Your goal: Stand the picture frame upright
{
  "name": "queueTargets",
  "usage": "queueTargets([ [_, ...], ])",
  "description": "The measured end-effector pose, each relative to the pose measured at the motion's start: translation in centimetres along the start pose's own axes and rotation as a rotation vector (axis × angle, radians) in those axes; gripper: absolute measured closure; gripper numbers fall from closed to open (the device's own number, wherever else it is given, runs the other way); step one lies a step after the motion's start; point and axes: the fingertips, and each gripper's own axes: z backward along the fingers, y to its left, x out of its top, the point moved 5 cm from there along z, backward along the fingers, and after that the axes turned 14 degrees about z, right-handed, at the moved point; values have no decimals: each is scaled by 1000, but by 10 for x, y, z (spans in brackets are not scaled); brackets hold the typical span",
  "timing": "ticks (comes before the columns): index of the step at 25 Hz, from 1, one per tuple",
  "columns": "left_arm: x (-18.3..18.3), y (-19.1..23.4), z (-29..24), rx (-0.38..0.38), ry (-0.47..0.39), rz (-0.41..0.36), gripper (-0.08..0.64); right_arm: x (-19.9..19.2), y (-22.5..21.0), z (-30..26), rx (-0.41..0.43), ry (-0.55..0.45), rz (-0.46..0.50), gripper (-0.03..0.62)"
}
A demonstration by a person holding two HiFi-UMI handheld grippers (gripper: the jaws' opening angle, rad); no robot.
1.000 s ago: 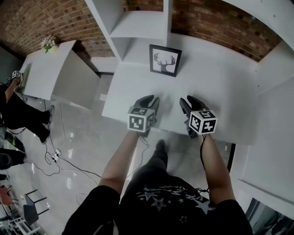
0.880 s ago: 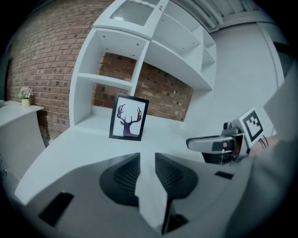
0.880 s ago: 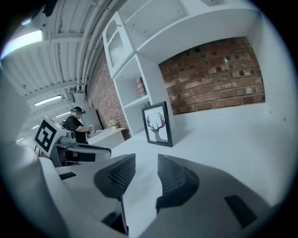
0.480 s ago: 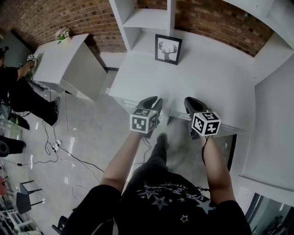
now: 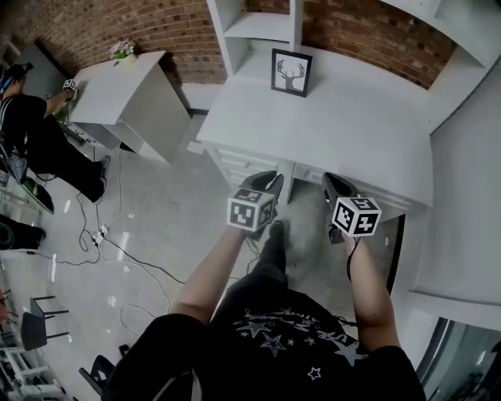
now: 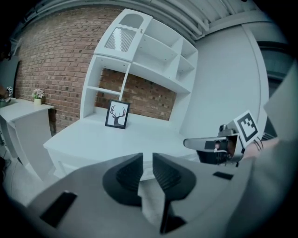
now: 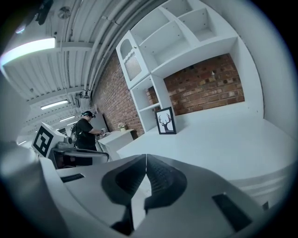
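The picture frame (image 5: 291, 72) stands upright at the back of the table (image 5: 352, 137), well apart from both grippers. The left gripper (image 5: 266, 180) is slightly parted and empty, and the right gripper (image 5: 337, 184) has just closed on nothing.

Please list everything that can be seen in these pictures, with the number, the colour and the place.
frame: one, black, upright at the desk's back
desk: one, white, ahead of the grippers
shelves: one unit, white, on the desk
wall: one, red-brown brick, behind the desk
side table: one, white, left of the desk
flowers: one small bunch, pale, on the side table
other person: one, in black, beside the side table
cables: several, dark, on the floor at left
left gripper: one, black, jaws slightly apart, empty
right gripper: one, black, jaws just closed together, empty
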Motion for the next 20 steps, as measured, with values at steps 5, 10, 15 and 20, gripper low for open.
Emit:
queueTargets([
  [5, -17, -17, 28, -9, -12, -7, 492, -11, 18, 30, 3, -1, 5, 575],
  [10, -27, -29, 44, -17, -16, -10, 506, -14, 29, 49, 7, -5, 17, 575],
  [15, -26, -38, 49, -32, -2, -30, 538, -17, 35, 53, 22, 4, 34, 577],
  [20, -28, -34, 45, -46, 21, -30, 540, -20, 41, 48, 30, 1, 26, 577],
])
